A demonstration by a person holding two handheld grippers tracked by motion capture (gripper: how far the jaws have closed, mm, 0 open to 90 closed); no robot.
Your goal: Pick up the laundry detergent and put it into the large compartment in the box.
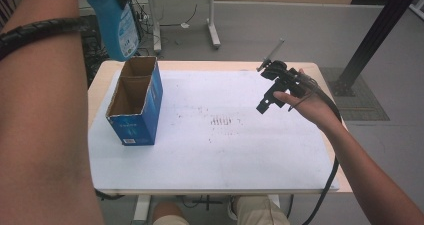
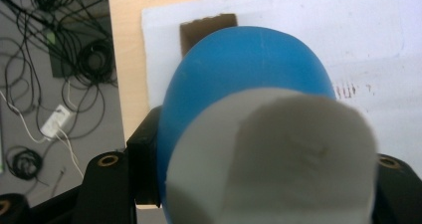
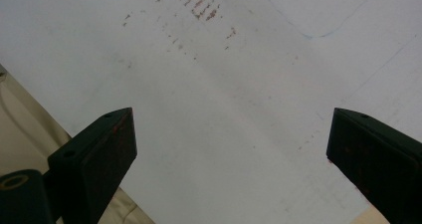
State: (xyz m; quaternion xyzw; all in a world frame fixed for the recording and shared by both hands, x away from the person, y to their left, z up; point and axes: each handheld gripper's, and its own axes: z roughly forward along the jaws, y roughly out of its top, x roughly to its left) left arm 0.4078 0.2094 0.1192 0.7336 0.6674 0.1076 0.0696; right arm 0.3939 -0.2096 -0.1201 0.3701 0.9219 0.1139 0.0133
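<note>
Clamped between the left gripper (image 2: 259,184) jaws: a blue bottle (image 1: 116,22) with pale cap, hanging above the open blue cardboard box (image 1: 136,104) at the desk (image 1: 100,80) far-left corner. Spread wide and empty, the right gripper (image 1: 268,97) jaws over the white sheet (image 1: 225,150)

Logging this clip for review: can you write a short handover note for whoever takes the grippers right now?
Left gripper: shut on the blue bottle, held in the air above the far end of the blue cardboard box.
Right gripper: open, holding nothing, hovering over the white sheet.
Done: bottle gripped and off the table.
Left: probably setting it down, perhaps into the open, apparently empty box.
</note>
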